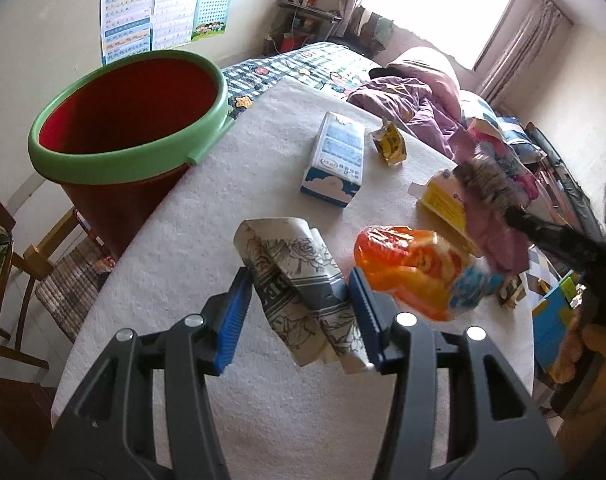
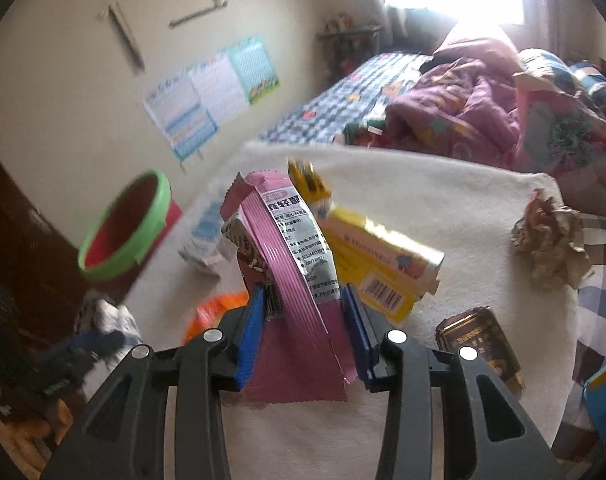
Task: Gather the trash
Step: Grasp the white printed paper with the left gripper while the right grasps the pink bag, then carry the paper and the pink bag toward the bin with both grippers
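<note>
My left gripper is shut on a folded floral-print paper wrapper and holds it above the white table. My right gripper is shut on a pink snack wrapper; in the left wrist view it shows blurred at the right. A red bucket with a green rim stands at the table's left edge; it also shows in the right wrist view. On the table lie an orange plastic bag, a blue-and-white carton, a yellow box and a small yellow packet.
A crumpled brown paper ball and a dark gold tin lie on the table's right side. A bed with a purple quilt is behind the table. A wooden chair stands at the left.
</note>
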The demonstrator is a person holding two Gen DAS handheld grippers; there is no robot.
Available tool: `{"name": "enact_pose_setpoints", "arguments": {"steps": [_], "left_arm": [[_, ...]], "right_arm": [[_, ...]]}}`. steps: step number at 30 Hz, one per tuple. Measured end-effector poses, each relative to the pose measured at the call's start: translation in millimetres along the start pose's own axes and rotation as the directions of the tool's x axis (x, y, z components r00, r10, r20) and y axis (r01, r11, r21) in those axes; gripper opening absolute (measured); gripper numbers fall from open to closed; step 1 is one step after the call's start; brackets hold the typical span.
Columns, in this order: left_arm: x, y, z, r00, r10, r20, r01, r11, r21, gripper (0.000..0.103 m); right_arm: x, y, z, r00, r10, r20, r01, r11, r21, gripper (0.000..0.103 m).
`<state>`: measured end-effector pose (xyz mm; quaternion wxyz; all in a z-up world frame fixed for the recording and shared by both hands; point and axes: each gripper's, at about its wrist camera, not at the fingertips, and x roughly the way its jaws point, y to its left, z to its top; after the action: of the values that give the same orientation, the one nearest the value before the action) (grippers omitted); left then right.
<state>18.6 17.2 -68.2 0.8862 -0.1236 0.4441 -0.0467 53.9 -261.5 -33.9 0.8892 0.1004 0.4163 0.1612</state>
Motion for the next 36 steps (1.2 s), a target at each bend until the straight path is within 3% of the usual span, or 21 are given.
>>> {"name": "enact_pose_setpoints", "arguments": {"steps": [4, 8, 36], "left_arm": [[-3, 1, 5, 1.0, 0.004, 0.015, -0.004, 1.0, 0.005, 0.048], [-6, 3, 10, 0.999, 0.006, 0.032, -0.006, 1.0, 0.007, 0.048], [-6, 30, 16, 0.999, 0.0, 0.036, 0.0, 1.0, -0.009, 0.048]], "right_arm": [[-22, 11, 5, 0.997, 0.024, 0.079, -0.027, 0.999, 0.03, 0.038], [-28, 21, 9, 0.994, 0.053, 0.1, -0.057, 0.998, 0.035, 0.038], [-4, 56, -3, 0.995, 0.09, 0.047, -0.092, 0.995, 0.031, 0.038]]}}
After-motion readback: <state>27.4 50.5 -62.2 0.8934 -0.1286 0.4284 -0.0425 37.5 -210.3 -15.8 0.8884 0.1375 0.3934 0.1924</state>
